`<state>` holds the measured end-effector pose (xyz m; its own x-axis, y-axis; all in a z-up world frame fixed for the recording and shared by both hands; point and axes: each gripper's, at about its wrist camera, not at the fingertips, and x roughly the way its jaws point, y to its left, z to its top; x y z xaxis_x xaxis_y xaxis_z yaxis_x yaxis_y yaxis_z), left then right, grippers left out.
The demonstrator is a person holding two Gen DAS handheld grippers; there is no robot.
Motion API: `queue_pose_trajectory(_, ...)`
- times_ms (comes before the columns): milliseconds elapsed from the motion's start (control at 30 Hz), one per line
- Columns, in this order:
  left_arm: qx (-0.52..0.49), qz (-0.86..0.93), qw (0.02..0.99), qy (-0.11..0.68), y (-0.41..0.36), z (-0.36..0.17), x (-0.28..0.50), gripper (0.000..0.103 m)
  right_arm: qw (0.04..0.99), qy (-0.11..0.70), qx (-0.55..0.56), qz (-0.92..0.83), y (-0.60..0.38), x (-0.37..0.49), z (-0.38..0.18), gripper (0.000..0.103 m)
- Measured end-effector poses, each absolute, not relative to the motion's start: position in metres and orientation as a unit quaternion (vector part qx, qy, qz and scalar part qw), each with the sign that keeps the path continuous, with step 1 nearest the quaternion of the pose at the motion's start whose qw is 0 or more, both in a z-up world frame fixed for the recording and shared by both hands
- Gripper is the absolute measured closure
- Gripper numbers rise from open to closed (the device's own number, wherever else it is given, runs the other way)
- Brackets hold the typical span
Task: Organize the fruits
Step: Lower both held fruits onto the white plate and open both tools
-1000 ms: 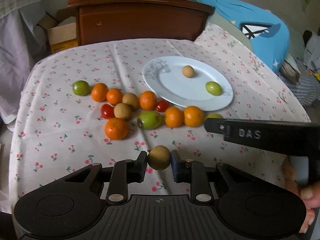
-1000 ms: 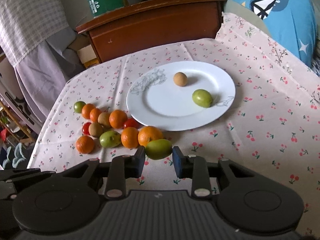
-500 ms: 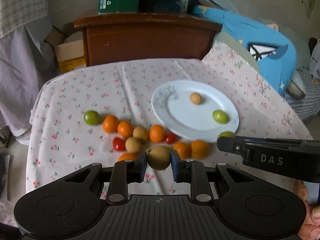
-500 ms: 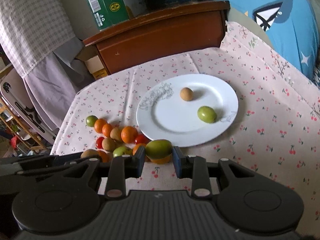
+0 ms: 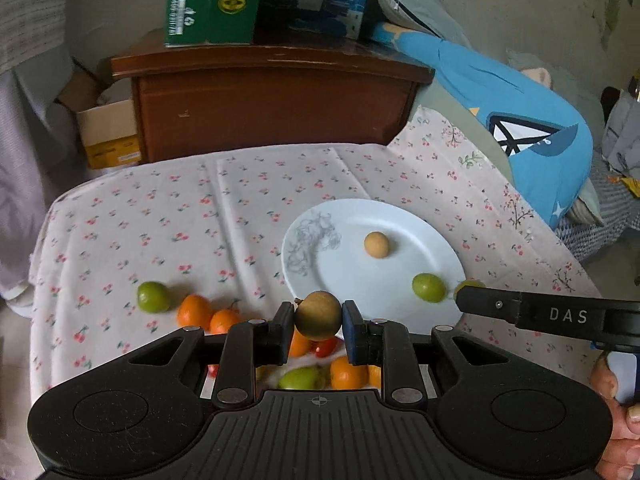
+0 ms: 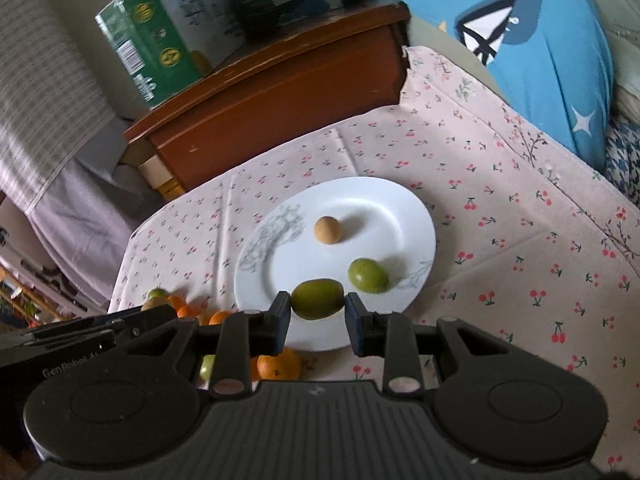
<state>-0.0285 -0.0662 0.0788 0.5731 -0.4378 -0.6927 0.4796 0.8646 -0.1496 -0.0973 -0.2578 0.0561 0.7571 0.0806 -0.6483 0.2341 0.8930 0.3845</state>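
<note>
My left gripper is shut on a round brown fruit, held above the near rim of the white plate. My right gripper is shut on an oval green fruit over the plate's near edge. On the plate lie a tan round fruit and a green fruit. Left of the plate, on the cloth, sits a cluster of oranges, a green fruit and small red ones, partly hidden behind my fingers. The right gripper's side shows in the left wrist view.
A floral tablecloth covers the table. Behind it stands a brown wooden cabinet with a green box on top. A blue cushion lies at the right. A cardboard box sits at the back left. A hand holds the right gripper.
Both grippers have risen and moved toward the plate with their fruits still gripped. The fruit cluster now lies lower, partly behind the fingers. The right view has rolled.
</note>
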Motion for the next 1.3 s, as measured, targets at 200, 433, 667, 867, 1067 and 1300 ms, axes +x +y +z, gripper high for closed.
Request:
queue_pose_trajectory(200, 0.021, -0.275, 0.876, 0.396, -0.082, 0.068, -0.01, 0.08, 0.894, 0.361, 0.262, -0.044, -0.265, -0.081, 0.043, 0.073)
queue_pose_trajectory(433, 0.031, -0.271, 0.872, 0.407, -0.095, 0.052, 0.012, 0.08, 0.881, 0.374, 0.284, -0.056, -0.268, -0.067, 0.029, 0.073)
queue_pose_trajectory(667, 0.04, -0.272, 0.867, 0.415, -0.111, 0.042, 0.029, 0.078, 0.868, 0.384, 0.309, -0.065, -0.271, -0.052, 0.016, 0.071)
queue_pose_trajectory(867, 0.041, -0.272, 0.871, 0.407, -0.116, 0.048, 0.037, 0.061, 0.864, 0.375, 0.328, -0.073, -0.277, -0.048, 0.015, 0.071)
queue_pose_trajectory(1067, 0.031, -0.264, 0.885, 0.382, -0.111, 0.069, 0.034, 0.022, 0.875, 0.351, 0.324, -0.079, -0.281, -0.049, 0.025, 0.069)
queue_pose_trajectory(1300, 0.012, -0.251, 0.889, 0.383, -0.095, 0.081, 0.028, 0.017, 0.889, 0.338, 0.3, -0.078, -0.279, -0.052, 0.036, 0.066)
